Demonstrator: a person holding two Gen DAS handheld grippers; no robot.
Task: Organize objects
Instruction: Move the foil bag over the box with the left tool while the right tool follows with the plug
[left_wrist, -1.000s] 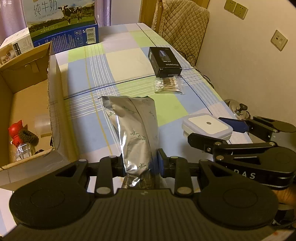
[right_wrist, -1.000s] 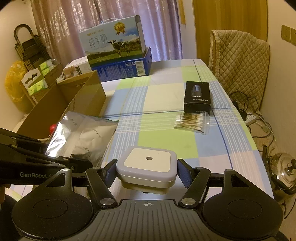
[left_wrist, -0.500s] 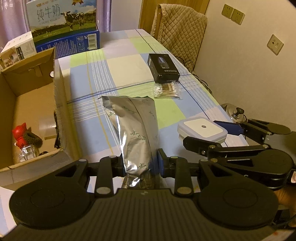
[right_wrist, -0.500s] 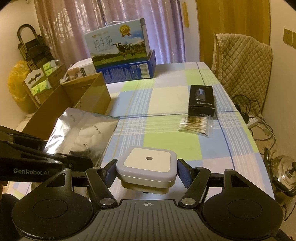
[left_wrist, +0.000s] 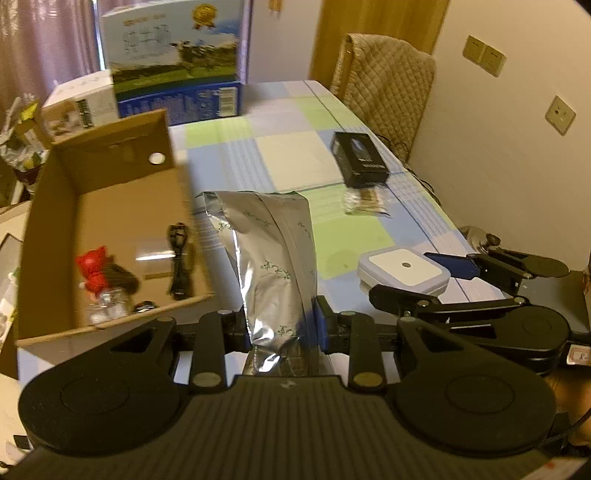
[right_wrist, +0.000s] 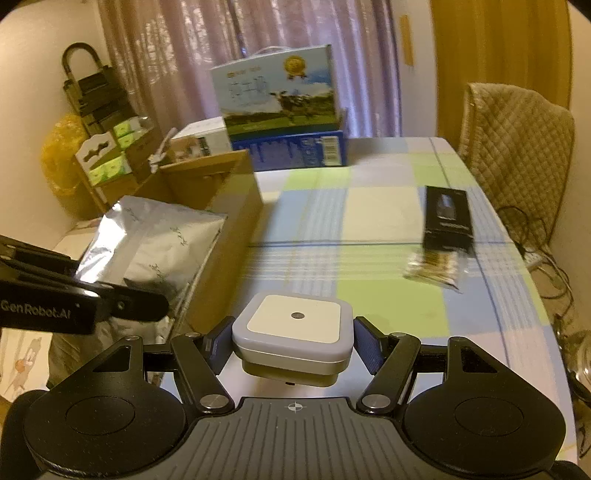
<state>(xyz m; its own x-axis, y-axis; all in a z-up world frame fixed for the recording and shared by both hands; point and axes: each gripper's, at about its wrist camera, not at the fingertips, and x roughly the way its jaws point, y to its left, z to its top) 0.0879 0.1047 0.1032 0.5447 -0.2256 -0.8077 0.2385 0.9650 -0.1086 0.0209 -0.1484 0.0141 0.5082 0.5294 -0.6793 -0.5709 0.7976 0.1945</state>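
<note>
left hand-held gripper (left_wrist: 282, 328) pinching the foil bag (left_wrist: 273, 254), right hand-held gripper (right_wrist: 291, 349) clamping the white box (right_wrist: 293, 332), beside the cardboard box (left_wrist: 110, 206).

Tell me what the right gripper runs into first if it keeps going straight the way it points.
The way looks free at first: the right gripper, jaws shut on the white square device, points along bare checkered tablecloth. Farther on stands the milk carton box; that is likely the first contact, though depth is unclear.

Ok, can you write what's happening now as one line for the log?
left gripper: shut on silver pouch | right gripper: shut on white square box | cardboard box: open, nearby | stage: carrying
</note>
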